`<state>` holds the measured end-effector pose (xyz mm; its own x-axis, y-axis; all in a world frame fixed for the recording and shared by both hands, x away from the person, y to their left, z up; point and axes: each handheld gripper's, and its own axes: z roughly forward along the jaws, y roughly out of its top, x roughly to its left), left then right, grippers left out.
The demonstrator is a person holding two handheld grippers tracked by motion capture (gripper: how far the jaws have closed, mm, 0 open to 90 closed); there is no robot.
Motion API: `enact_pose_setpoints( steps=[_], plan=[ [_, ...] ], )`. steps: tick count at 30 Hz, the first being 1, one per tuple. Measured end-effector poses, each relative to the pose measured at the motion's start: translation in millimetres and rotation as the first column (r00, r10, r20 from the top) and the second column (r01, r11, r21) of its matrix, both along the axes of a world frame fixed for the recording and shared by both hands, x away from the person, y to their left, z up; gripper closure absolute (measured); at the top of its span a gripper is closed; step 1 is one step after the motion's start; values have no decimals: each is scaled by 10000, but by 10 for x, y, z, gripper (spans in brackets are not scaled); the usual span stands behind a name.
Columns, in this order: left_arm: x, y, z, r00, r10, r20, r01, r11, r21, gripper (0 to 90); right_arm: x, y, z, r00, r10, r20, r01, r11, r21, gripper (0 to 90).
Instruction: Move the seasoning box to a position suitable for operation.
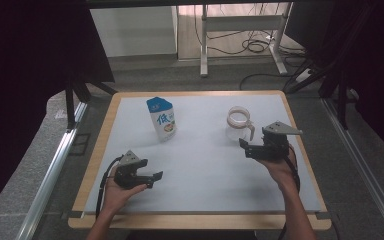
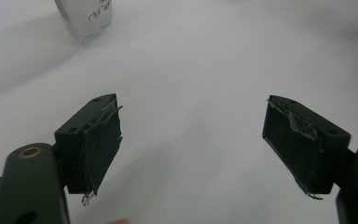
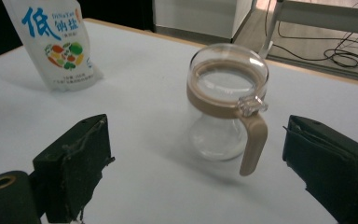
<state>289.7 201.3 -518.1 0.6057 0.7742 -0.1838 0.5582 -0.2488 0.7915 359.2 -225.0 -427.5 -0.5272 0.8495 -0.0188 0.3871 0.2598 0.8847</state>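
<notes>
A white pouch with a blue top and printed vegetables stands upright at the back left of the white table mat. A clear glass carafe with a tan collar and handle stands at the back right. My right gripper is open just in front of the carafe, apart from it. In the right gripper view the carafe sits ahead between the open jaws, its handle toward me, and the pouch is at upper left. My left gripper is open at the front left, holding nothing; the pouch's base lies far ahead.
The mat lies on a wooden table with its edge showing all round. Beyond the table stand a desk frame and floor cables. Dark curtains hang at both sides. A metal rail runs along the left.
</notes>
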Motion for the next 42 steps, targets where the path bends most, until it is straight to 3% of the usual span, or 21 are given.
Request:
enact_pose_setpoints(
  steps=[10,23,29,31,42],
  plan=[
    [-9,-10,29,10000,43,80,-43,10000,-10,173,253,70,70,9997,-42,-225,36,9996,-268,63],
    [0,4,10,9999,99,-41,-99,9999,70,172,588,102,5,9978,-223,-629,202,9992,-338,44],
    [5,0,-3,9999,63,-121,-61,9999,149,167,770,175,-24,9969,-160,-776,114,9982,-589,32],
    [4,0,-4,9999,59,-129,-57,9999,142,166,831,187,-55,9950,-148,-987,91,9983,-576,21],
    [0,-2,-11,9999,28,-164,-25,9998,178,165,1050,300,-159,9934,-91,-1142,3,9970,-772,10]
  ],
)
